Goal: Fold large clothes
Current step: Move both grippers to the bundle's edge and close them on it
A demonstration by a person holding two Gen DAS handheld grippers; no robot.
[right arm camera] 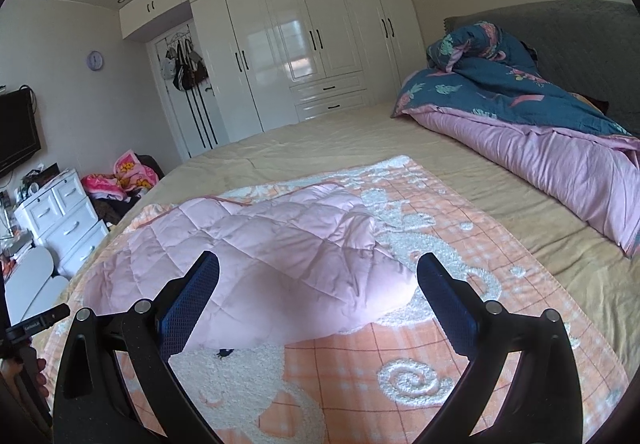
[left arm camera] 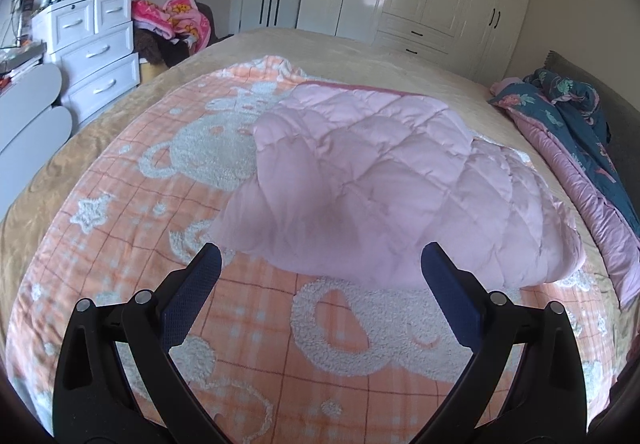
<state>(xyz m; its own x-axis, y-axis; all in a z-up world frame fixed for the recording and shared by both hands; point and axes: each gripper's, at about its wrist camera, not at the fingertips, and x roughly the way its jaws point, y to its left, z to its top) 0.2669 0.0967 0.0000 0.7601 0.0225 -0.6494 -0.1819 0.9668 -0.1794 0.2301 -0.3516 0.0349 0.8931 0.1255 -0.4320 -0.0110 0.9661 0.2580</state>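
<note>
Pink quilted jacket (left arm camera: 372, 180) lies bunched on the orange-and-white plaid blanket (left arm camera: 248, 308) spread over the bed (left arm camera: 320, 48), roughly mid-blanket, well apart from the rolled blue floral duvet (right arm camera: 520, 112) by the headboard edge. Left claw (left arm camera: 322, 264) wide, holding nothing, hovering just short of the jacket's near hem. Right claw (right arm camera: 318, 272) also wide and empty, over the jacket's near rounded end. Both are above the fabric; contact cannot be confirmed. Judgement: padded, puffy, light, very soft, so it will sag and spring back when folded; the shell looks smooth, likely a bit slippery between the pads. Best hold looks like the stitched, trimmed edge (right arm camera: 276, 192) on the far side or a hem corner, pinching through both layers, not the puffy middle. Sleeves are not clearly visible. White wardrobe (right arm camera: 304, 36) beyond the bed.
</note>
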